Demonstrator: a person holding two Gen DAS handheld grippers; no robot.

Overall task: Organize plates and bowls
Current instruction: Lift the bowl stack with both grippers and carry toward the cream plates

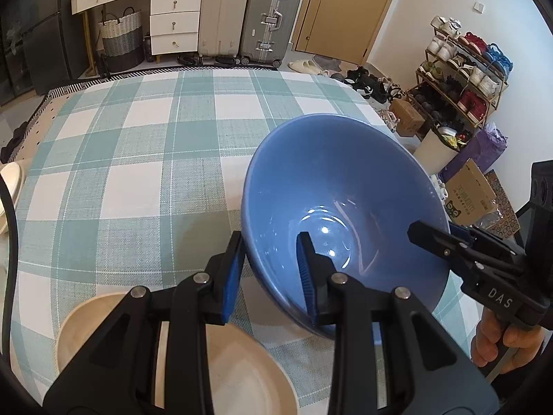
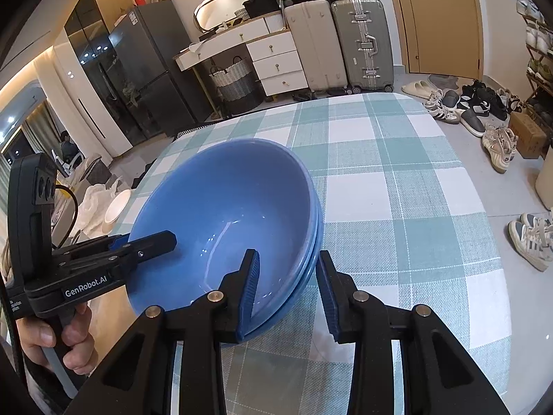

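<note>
A: Start at the left; what lies there?

B: A cream plate (image 1: 242, 373) sits at the near edge of the checked tablecloth (image 1: 138, 159), under the left gripper (image 1: 269, 269); that gripper straddles the near rim of the blue bowl (image 1: 345, 207), one pad outside, one inside, and looks clenched on the wall, though the contact is hard to confirm.

A: And further right?

B: The bowl is tilted; in the right wrist view it shows stacked rims, so I judge several blue bowls are nested; the right gripper (image 2: 287, 290) brackets the opposite rim, its inner pad against the inside wall, its outer pad standing off; so released on that side, not grasping.

A: Which step, then?

B: Seating or lifting the nested bowls with both hands, I think; next the right jaws need to close on the rim, then both must move together, level, or the stack may slip.
</note>
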